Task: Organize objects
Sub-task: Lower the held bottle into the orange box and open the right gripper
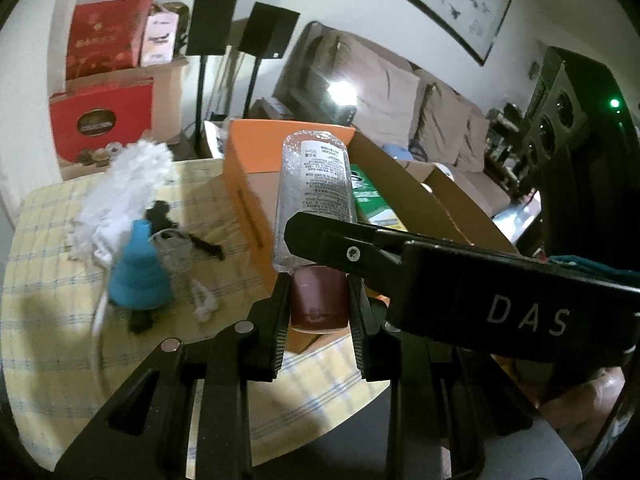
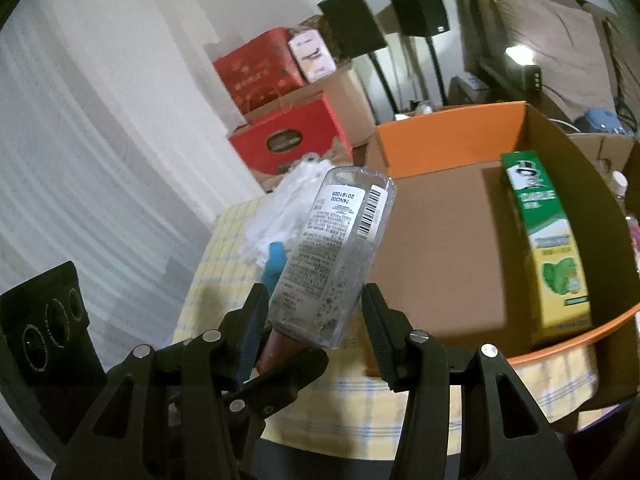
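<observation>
A clear gel bottle (image 1: 314, 184) with a printed label and a brown cap (image 1: 318, 300) hangs in the air above the table. My left gripper (image 1: 318, 292) is shut on the cap from below. My right gripper (image 1: 320, 236) reaches in from the right and crosses the bottle just above the cap. In the right wrist view its fingers flank the bottle (image 2: 324, 256) body and press on its sides, so my right gripper (image 2: 316, 300) is shut on it. The left gripper (image 2: 288, 368) shows there below the bottle. Behind stands an open orange-rimmed cardboard box (image 2: 448, 132).
A green and yellow toothpaste carton (image 2: 548, 248) lies in the box along its right wall. On the checked tablecloth (image 1: 52, 320) to the left sit a blue toy (image 1: 138, 272), a white fluffy thing (image 1: 124, 184) and small dark bits. Red gift boxes, speaker stands and a sofa stand behind.
</observation>
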{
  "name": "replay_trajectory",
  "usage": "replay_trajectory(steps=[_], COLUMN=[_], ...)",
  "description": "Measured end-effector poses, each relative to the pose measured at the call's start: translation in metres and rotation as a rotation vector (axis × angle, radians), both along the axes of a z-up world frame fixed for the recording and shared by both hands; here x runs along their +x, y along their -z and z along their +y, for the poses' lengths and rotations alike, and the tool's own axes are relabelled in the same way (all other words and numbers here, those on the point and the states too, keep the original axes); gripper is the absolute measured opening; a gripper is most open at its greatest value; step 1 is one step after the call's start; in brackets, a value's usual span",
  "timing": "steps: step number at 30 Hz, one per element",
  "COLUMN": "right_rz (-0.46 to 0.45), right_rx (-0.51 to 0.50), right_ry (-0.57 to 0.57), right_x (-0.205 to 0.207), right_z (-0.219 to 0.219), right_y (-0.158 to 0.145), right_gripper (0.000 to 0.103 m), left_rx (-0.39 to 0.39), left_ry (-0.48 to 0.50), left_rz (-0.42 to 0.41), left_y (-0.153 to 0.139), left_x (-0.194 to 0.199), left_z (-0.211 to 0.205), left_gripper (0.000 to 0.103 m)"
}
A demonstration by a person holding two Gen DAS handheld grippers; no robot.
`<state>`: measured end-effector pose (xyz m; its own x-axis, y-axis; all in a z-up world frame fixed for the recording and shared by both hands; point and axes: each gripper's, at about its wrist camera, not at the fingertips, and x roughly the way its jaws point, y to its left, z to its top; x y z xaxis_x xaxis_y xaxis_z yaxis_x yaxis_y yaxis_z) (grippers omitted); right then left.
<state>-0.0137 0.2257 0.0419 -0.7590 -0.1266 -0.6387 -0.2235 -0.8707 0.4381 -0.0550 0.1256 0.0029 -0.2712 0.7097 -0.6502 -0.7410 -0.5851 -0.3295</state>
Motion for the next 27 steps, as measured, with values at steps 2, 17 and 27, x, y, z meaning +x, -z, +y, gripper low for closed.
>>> replay_trajectory(steps=[2,17,27], right_rz=[-0.001,-0.04,-0.08], right_rx=[0.0,-0.087,-0.095], right_ry=[0.016,0.104,0.113], right_x=[0.004,0.025,0.02], right_z=[0.009,0.075,0.09], right_y=[0.0,0.026,0.041], right_gripper=[0.05,0.05,0.048], left_rx=[-0.002,-0.069,-0.124], left_ry=[0.012,0.073,0.073], left_rz=[-0.004,-0.024,-0.065], left_y=[0.0,0.018,0.032], left_x=[0.002,0.009,0.003], left_z=[0.011,0.084,0.104], left_gripper=[0.025,0.025,0.025])
